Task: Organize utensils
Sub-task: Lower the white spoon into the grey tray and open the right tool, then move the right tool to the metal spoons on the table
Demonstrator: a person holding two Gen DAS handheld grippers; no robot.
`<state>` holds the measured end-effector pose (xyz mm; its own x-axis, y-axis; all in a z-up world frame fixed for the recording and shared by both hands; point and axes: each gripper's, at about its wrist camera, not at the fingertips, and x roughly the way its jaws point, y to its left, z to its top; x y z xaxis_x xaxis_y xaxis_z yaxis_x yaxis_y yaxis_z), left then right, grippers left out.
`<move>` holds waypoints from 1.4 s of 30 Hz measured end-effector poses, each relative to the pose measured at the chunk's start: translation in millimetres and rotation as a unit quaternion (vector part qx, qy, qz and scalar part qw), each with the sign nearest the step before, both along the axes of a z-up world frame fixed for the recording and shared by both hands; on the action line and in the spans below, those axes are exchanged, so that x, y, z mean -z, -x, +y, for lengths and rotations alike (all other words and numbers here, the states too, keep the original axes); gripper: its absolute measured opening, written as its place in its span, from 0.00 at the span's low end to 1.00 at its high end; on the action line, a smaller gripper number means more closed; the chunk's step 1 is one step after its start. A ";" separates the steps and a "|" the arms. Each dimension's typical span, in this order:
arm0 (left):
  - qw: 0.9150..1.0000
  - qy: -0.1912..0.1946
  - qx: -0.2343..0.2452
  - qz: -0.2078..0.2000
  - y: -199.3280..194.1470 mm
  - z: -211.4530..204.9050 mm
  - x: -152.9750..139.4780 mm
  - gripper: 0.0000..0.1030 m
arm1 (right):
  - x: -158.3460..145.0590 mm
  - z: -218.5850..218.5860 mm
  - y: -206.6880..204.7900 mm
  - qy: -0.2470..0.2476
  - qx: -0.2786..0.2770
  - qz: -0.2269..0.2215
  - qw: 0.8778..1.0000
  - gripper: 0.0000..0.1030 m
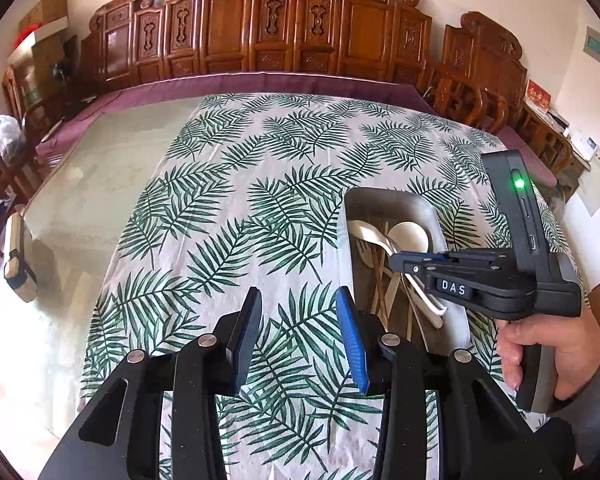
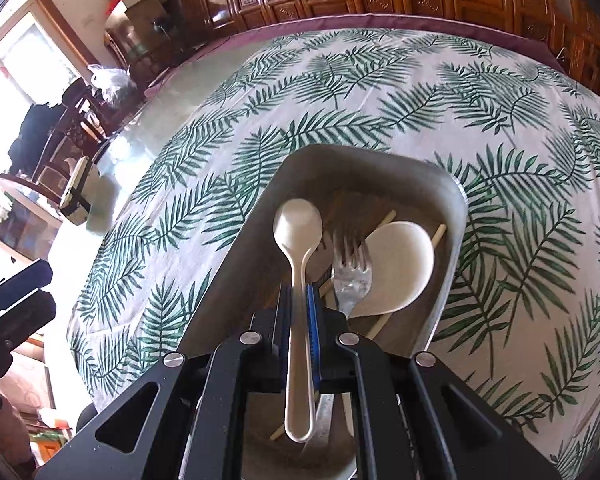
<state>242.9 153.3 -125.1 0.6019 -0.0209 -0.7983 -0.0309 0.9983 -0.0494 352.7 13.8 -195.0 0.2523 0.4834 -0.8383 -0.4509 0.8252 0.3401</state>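
While right claw [image 2: 299,312] grips spoon [image 2: 299,248] over tray [image 2: 236,248], fork [image 2: 351,276], ladle [image 2: 400,268] just right; left claw [image 1: 300,336] open, empty.

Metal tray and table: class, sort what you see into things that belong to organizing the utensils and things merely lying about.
Part of the job:
- metal tray
- cream spoon in the right gripper
- fork
- wide spoon
- chopsticks
- left gripper, open

Lying about:
- leaf-print tablecloth
- small box
- carved chairs
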 end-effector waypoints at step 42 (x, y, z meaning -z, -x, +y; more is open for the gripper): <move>0.996 0.012 0.054 -0.066 38.0 -109.0 -28.7 0.91 | -94.6 -210.2 134.8 0.021 0.081 -0.172 0.981 0.36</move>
<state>204.9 44.3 -96.4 0.6948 -0.1088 -0.7109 0.0841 0.9940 -0.0699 217.9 -196.4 -100.4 0.5952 0.3796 -0.7083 -0.3947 0.9059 0.1538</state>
